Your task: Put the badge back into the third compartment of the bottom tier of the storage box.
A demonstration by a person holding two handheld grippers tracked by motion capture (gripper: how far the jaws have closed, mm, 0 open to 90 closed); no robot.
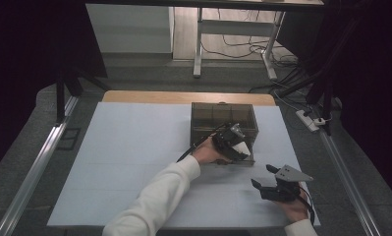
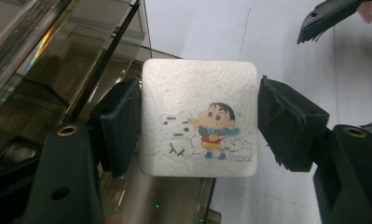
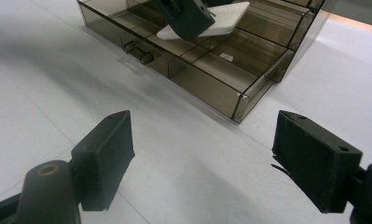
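progress looks about midway, in our judgement: we have the white square pad (image 2: 200,123) picked up, and it is not yet set down inside the smoked plastic organizer box (image 1: 224,129). our left gripper (image 1: 233,142) is clamped on the pad by two opposite edges; in the left gripper view both black jaws press against its sides, and its face shows a cartoon child in a scarf beside a snowman and a small white dog. in the high view the pad hangs over the near part of the box, above the front compartments, tilted rather than flat. from the right gripper view it (image 3: 210,21) sits clear above the dividers, so we judge it is not touching the box floor, though we cannot be fully certain.

our right gripper (image 1: 271,183) rests near the front right of the white table cover (image 1: 125,162), well apart from the box, its jaws spread wide with nothing between them. a small drawer knob (image 3: 139,52) shows on the front of the box.

what is left, as we read it: lowering the pad into a compartment, opening the left jaws and pulling the hand away. which compartment it belongs in we cannot tell.
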